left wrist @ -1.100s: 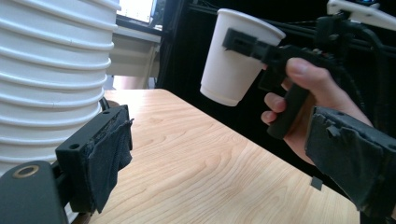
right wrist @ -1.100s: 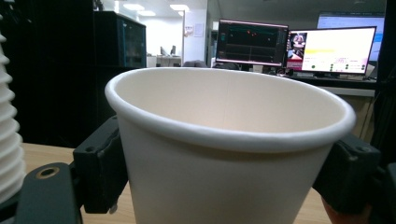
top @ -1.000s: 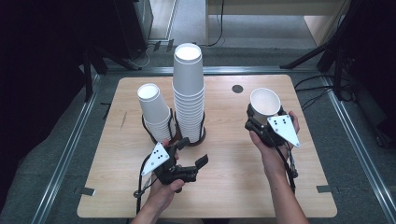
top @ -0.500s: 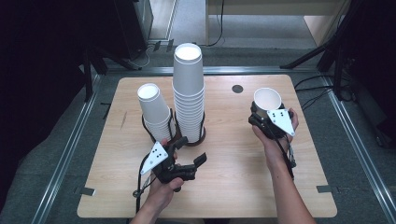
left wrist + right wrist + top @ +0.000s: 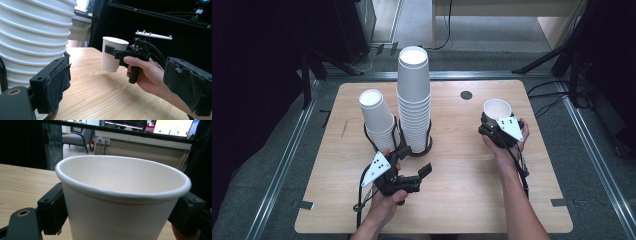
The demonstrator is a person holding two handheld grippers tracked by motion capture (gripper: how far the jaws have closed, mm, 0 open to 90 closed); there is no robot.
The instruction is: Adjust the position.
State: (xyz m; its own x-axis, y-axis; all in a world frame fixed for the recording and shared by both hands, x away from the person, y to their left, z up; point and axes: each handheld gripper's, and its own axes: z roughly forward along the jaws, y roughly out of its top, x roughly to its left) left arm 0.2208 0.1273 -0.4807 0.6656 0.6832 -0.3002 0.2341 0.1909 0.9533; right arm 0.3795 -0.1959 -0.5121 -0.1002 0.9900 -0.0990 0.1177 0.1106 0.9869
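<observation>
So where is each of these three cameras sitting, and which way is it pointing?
High view: above the person's side, looking forward and down on the light wooden table; both forearms, left gripper and right gripper show.
Left gripper view: rides the left gripper, looking across the table past the tall stack of white paper cups; its own black jaws frame the right hand.
Right gripper view: rides the right gripper, looking at the single white paper cup between its jaws.
Shared: the single cup appears in all three.
</observation>
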